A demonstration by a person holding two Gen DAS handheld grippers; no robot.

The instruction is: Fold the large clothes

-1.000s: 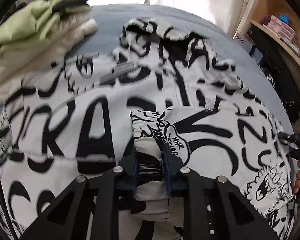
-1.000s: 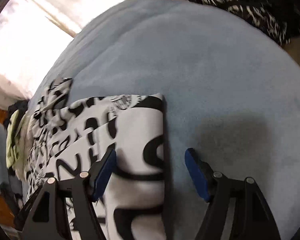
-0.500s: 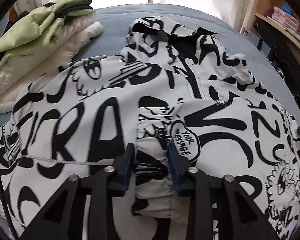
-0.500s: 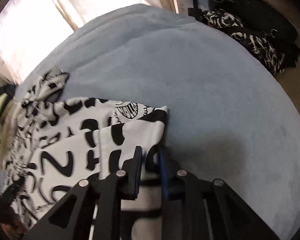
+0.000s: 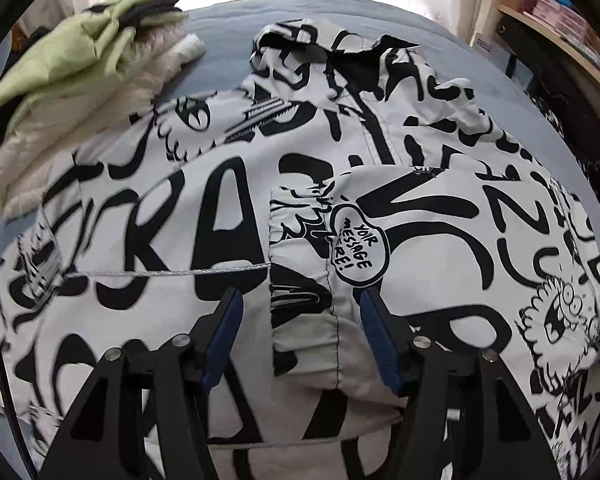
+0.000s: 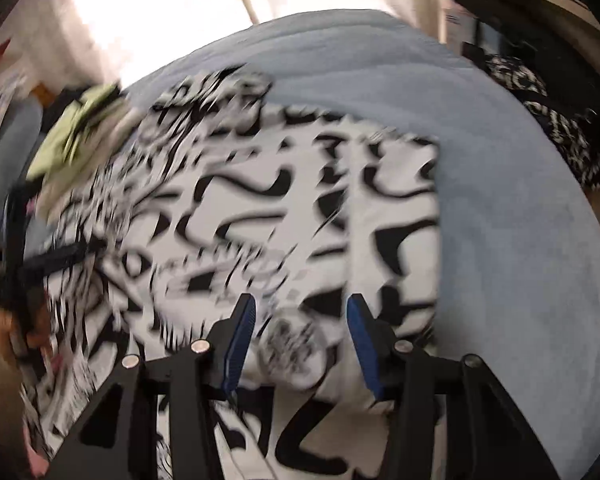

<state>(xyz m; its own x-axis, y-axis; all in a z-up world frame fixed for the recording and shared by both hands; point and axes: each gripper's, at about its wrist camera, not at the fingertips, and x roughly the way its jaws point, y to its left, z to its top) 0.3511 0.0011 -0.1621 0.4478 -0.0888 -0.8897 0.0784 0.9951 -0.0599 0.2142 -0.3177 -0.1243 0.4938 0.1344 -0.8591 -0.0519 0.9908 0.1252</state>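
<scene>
Blue bed (image 5: 228, 28), printed jacket (image 5: 220, 208) spread flat, sleeve (image 5: 312, 280) laid across — left gripper (image 5: 300, 340) and right gripper (image 6: 300, 344) both held released, jaws apart

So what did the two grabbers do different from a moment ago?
Both let go. The left gripper was pinching the folded-in sleeve of the black-and-white jacket; now its fingers stand apart with the sleeve lying loose between them. The right gripper had clamped the jacket's edge and has opened too, swinging left over the print. The jacket stays on the blue bed, and the green pile stays put.
</scene>
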